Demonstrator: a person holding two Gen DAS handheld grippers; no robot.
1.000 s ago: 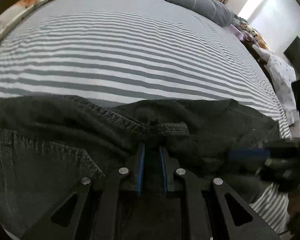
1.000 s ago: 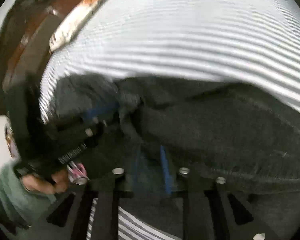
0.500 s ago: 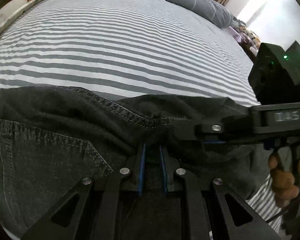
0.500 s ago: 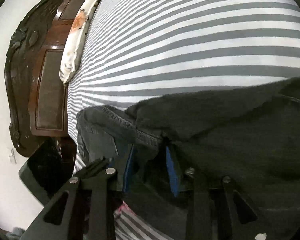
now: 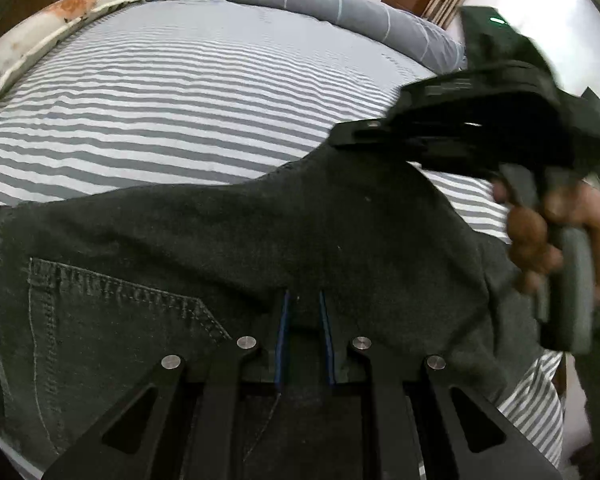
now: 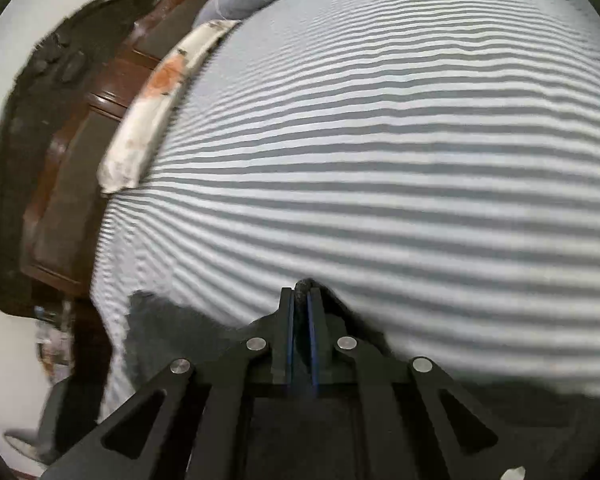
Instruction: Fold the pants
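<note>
Both grippers — left, right — pinch the pants.

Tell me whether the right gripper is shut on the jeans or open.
Shut on them. The right gripper has its blue-lined fingers nearly together, pinching a ridge of the dark jeans above the striped bedsheet.

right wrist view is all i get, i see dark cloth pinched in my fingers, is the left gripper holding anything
Observer: Yes. The left gripper is shut on the pants, beside a stitched back pocket.
Operator: is my pinch lifting the cloth at all
Observer: Yes. In the left wrist view the right gripper holds one edge of the pants up as a peak above the striped bedsheet.
</note>
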